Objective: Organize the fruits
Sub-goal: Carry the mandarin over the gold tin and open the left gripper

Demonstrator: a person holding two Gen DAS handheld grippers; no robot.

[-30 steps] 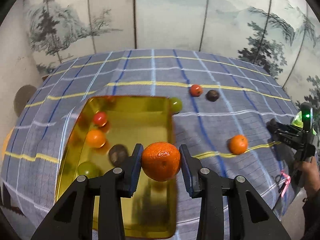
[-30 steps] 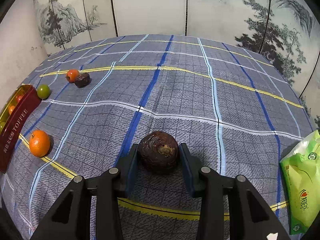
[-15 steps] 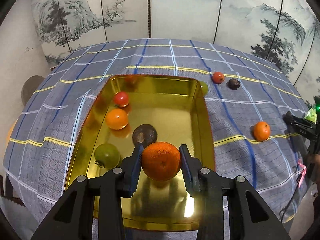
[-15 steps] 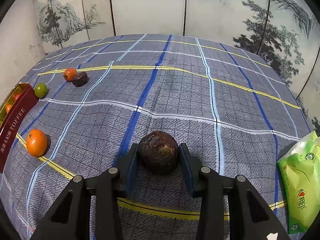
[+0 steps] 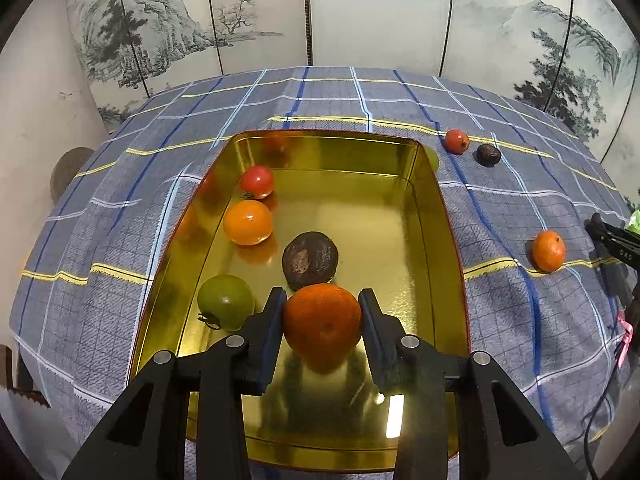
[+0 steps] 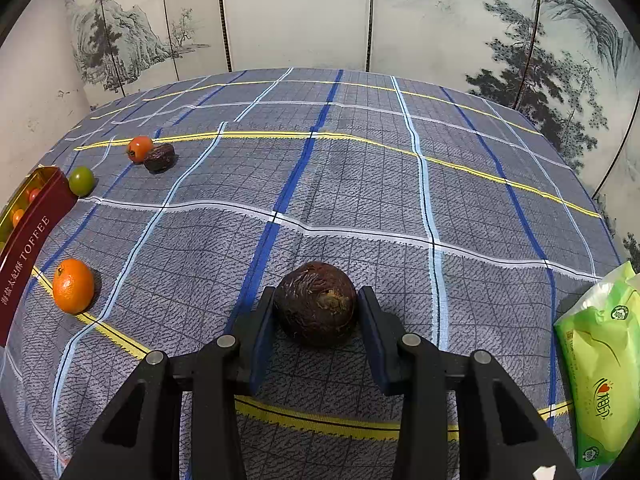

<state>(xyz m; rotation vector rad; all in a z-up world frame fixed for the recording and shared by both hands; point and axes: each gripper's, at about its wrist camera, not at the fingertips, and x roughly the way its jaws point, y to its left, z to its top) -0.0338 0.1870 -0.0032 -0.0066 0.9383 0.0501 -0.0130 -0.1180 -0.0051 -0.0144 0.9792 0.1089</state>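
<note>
Gold metal shines under the left claw (image 5: 322, 322), which holds a round orange mandarin (image 5: 322, 326) tight between its two black fingers, above the near part of the shallow golden tin tray (image 5: 436, 216). Just ahead of this claw, inside the tray, lies a dark brown wrinkled round fruit (image 5: 310, 258). Ahead and to the left are a green tomato (image 5: 225, 301), a smooth orange fruit (image 5: 248, 222) and a small red tomato (image 5: 257, 181). To the right, outside the tray on the blue checked tablecloth (image 5: 500, 208), sits a second orange mandarin (image 5: 548, 251).

The right claw (image 6: 316, 312) grips a dark brown wrinkled passion fruit (image 6: 316, 304) between its fingers, low over the cloth. Far to its left stands the tray's red side wall with the word TOFFEE (image 6: 24, 256). To its right lies a green tissue pack (image 6: 600, 364).
</note>
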